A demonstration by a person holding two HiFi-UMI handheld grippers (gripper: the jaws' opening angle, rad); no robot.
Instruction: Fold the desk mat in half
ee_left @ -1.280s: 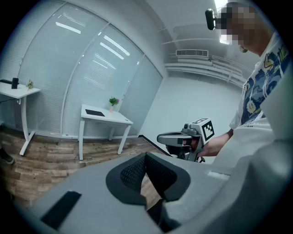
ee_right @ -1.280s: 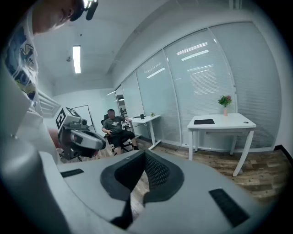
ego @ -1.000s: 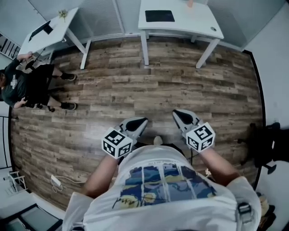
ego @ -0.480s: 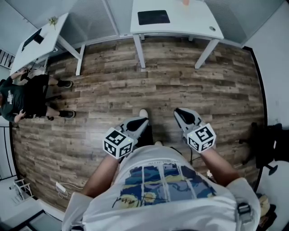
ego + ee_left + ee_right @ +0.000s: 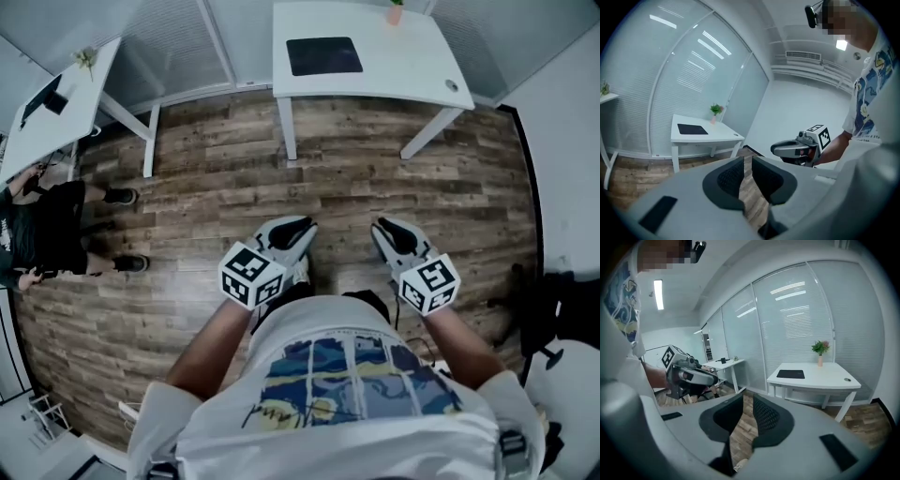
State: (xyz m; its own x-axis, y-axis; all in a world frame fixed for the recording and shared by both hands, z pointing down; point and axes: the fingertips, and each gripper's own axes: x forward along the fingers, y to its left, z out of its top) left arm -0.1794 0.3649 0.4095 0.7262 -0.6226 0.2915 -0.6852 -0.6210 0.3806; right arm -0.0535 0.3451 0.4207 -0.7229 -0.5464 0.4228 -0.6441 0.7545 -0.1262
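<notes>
The black desk mat lies flat on a white desk at the far side of the room, well ahead of both grippers. It also shows small in the left gripper view as the mat and in the right gripper view as the mat. My left gripper is held in front of the person's torso; its jaws are opening, a narrow gap between them with only floor behind. My right gripper is level with it, its jaws slightly apart and holding nothing.
A small potted plant stands at the desk's back edge. A second white desk is at the left, with a person seated beside it. A black chair is at the right wall. Wood plank floor lies between me and the desk.
The view has moved forward across the floor, so the desk with the mat is nearer. Both grippers sit a little higher in the head view. The seated person has slid towards the left edge.
</notes>
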